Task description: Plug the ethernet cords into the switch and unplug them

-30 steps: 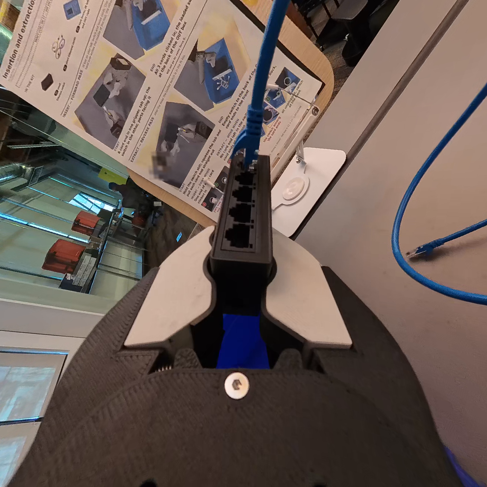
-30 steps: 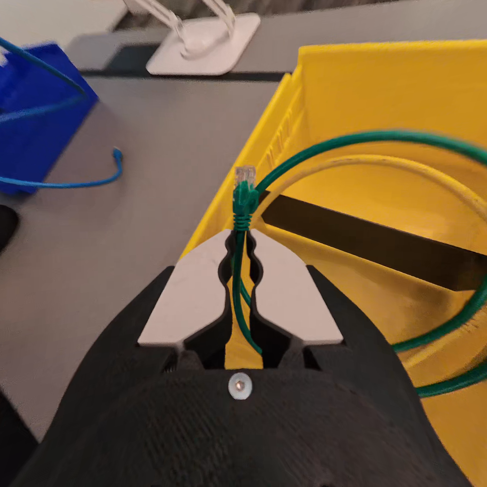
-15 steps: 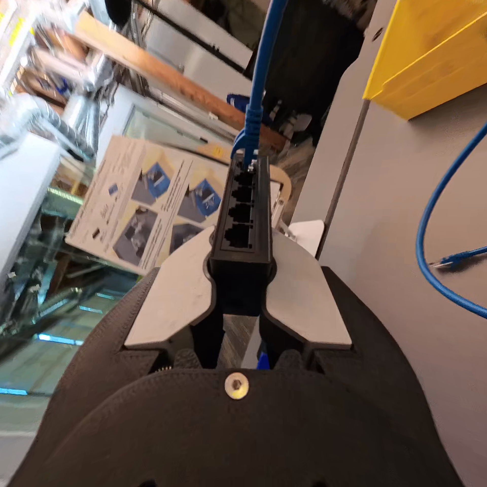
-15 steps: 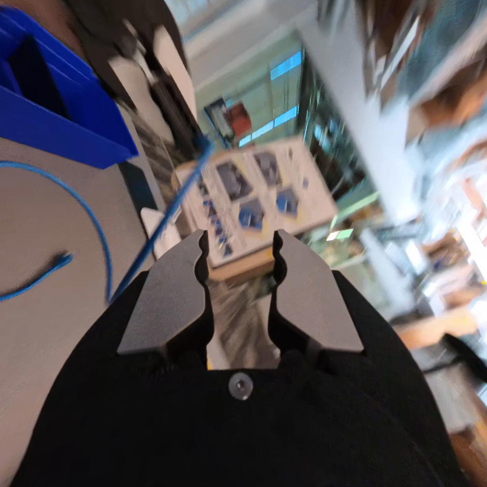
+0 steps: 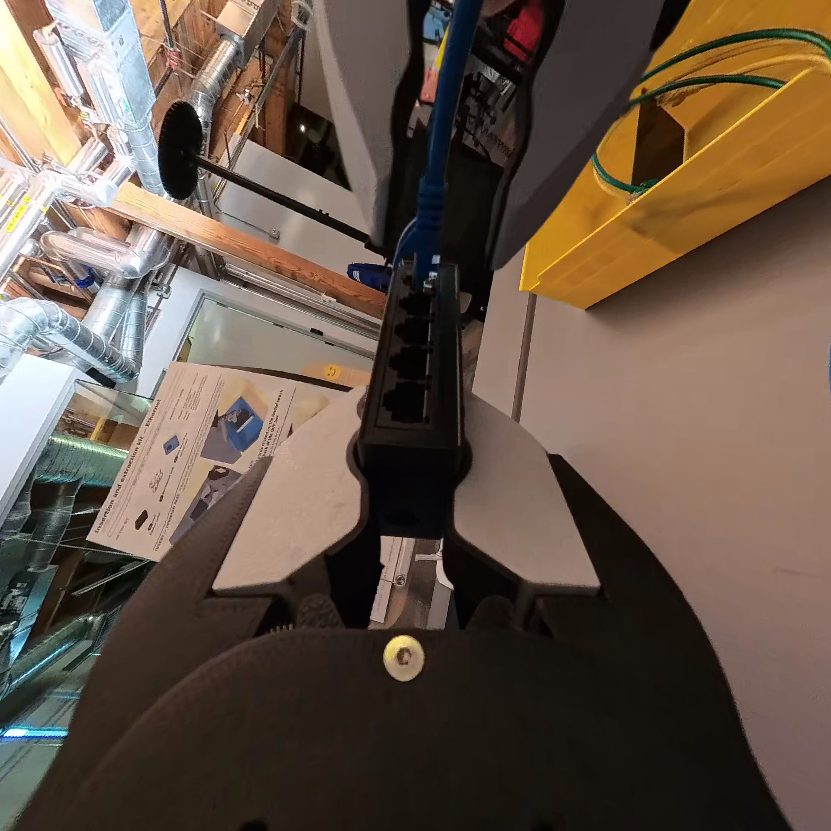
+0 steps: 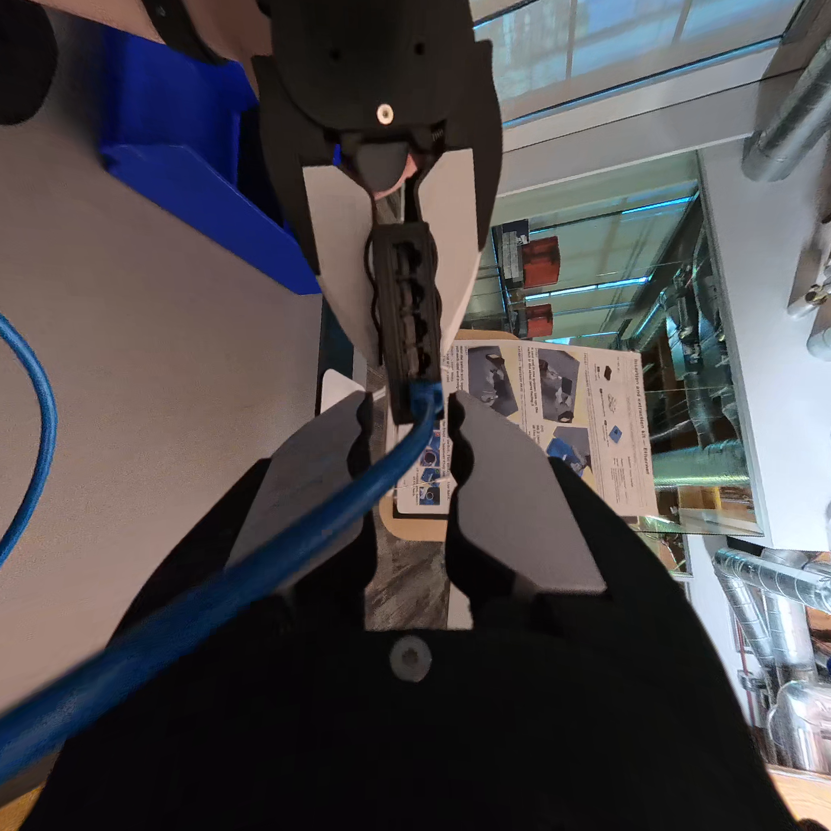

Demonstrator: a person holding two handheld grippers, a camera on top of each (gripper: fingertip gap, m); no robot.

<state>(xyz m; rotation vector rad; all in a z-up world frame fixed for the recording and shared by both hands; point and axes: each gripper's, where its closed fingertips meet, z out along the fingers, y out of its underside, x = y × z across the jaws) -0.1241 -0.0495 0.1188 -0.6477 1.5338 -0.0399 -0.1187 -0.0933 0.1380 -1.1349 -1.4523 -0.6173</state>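
My left gripper [image 5: 413, 402] is shut on the black switch [image 5: 411, 359] and holds it above the grey table, ports facing the camera. A blue ethernet cord [image 5: 443, 112] is plugged into the far end port. My right gripper [image 6: 409, 404] is open, its fingers on either side of the blue plug [image 6: 425, 393] without closing on it. The cord [image 6: 270, 548] trails back over its left finger. The right wrist view also shows the switch [image 6: 407, 323] and the left gripper [image 6: 409, 341]. The right gripper shows in the left wrist view [image 5: 438, 252] around the cord.
A yellow bin [image 5: 674, 202] on the table holds a green cord [image 5: 719, 45] and a pale one. A blue bin [image 6: 189, 171] stands behind the left gripper. A loop of blue cord [image 6: 40, 427] lies on the table [image 6: 180, 359]. An instruction sheet [image 6: 562, 427] stands beyond the table's edge. Left tips to right tips: about 5 centimetres.
My right gripper let go of the green cord at the yellow bin, opened, and swung over to the blue plug at the switch. My left gripper tilted the switch upward.
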